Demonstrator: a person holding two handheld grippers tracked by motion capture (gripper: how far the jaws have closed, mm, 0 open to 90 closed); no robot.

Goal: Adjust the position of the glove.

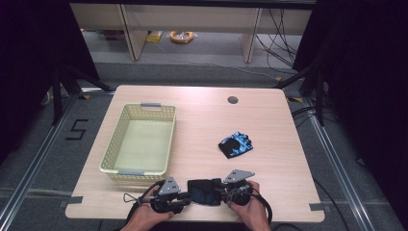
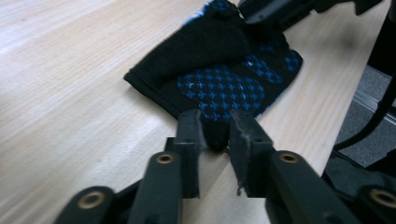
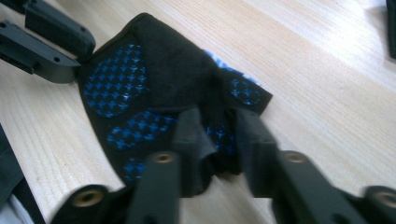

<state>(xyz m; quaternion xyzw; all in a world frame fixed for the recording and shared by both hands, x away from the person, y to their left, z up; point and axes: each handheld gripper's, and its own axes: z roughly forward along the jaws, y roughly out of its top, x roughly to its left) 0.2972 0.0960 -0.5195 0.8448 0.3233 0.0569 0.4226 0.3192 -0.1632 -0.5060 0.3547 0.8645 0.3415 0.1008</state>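
Observation:
A black glove with blue dotted grip patches (image 1: 202,191) lies flat near the table's front edge, between my two grippers. My left gripper (image 1: 188,196) comes in from the left. In the left gripper view its jaws (image 2: 215,123) pinch the glove's (image 2: 219,84) black edge. My right gripper (image 1: 217,192) comes in from the right. Its jaws (image 3: 218,121) close on bunched fabric at the opposite edge of the glove (image 3: 154,79). A second black-and-blue glove (image 1: 235,145) lies loose farther back, right of centre.
A pale yellow mesh basket (image 1: 111,149) with grey handles stands on the table's left half. A round cable hole (image 1: 233,100) sits near the far edge. The front edge of the table (image 1: 192,219) runs right under my hands.

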